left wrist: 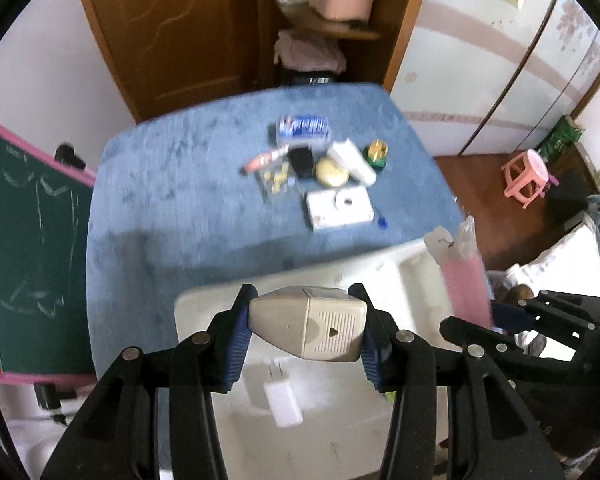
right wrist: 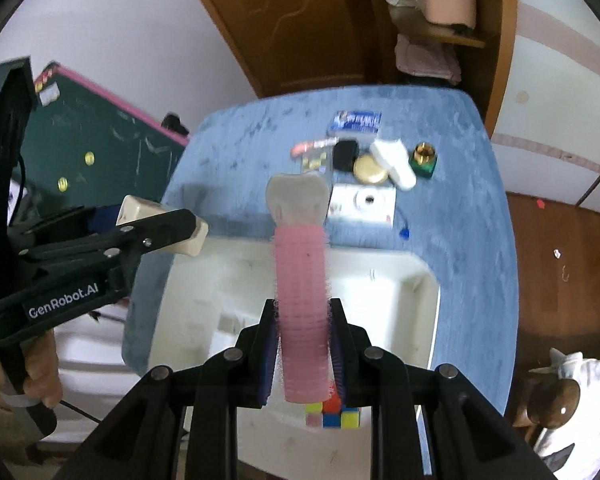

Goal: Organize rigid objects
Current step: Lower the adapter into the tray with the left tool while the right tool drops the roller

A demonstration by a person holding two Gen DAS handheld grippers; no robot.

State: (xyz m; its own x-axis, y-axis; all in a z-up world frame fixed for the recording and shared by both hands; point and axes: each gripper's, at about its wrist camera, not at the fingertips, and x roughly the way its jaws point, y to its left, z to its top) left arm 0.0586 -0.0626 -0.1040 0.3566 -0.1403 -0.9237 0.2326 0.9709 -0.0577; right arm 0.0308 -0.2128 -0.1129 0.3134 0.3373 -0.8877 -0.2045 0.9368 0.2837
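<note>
A blue-covered desk [left wrist: 172,200] stands before a wooden door [left wrist: 172,24], small clutter at its far end. Above the white bin [right wrist: 420,280], the left claw [left wrist: 306,320] pinches a beige adapter [left wrist: 306,322]; the right claw [right wrist: 304,344] clamps a pink roller [right wrist: 300,280].

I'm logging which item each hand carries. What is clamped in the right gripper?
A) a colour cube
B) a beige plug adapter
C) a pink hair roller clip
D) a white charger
C: the right gripper is shut on the pink hair roller clip, its pads pressing both sides.
</note>
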